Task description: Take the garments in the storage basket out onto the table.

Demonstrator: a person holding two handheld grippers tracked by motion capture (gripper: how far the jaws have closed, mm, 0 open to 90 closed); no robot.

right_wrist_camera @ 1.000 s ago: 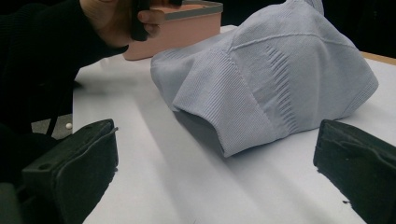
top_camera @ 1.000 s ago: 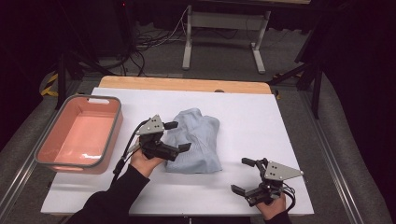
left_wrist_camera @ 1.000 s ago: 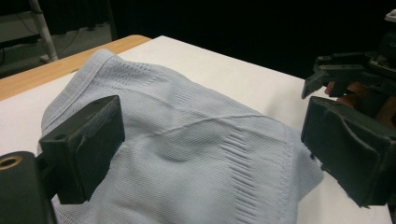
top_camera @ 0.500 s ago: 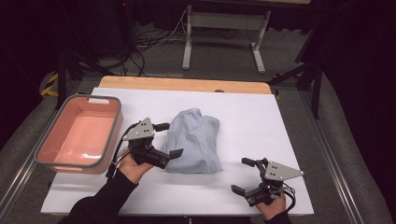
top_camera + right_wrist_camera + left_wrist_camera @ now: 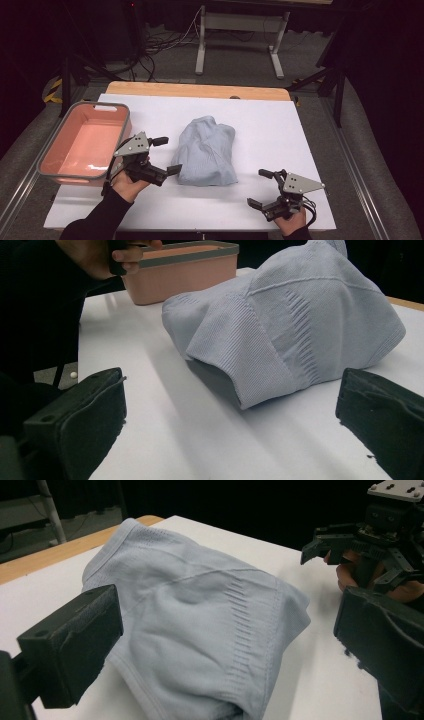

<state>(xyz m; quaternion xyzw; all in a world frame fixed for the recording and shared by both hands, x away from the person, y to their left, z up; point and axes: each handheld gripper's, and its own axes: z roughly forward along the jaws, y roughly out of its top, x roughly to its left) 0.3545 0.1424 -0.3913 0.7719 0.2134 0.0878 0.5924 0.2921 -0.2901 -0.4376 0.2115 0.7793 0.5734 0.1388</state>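
Note:
A light blue knit garment (image 5: 207,152) lies folded in a heap at the middle of the white table top. My left gripper (image 5: 167,155) stands just left of it, open. Its jaws have just been opening and nothing is pressed between them. In the left gripper view the garment (image 5: 200,625) lies ahead of the wide-spread jaws (image 5: 230,645). My right gripper (image 5: 257,188) rests near the front right of the table, open, apart from the cloth. In the right gripper view the garment (image 5: 295,325) sits beyond its open jaws (image 5: 230,425).
A pink bin (image 5: 85,142) with a grey rim stands at the table's left edge, close behind my left hand. It also appears at the back of the right gripper view (image 5: 185,265). A wooden strip (image 5: 197,91) runs along the far edge of the table.
My left gripper has drawn back to the left, off the garment's left edge and toward the pink bin. The garment lies as before. My right gripper has not moved.

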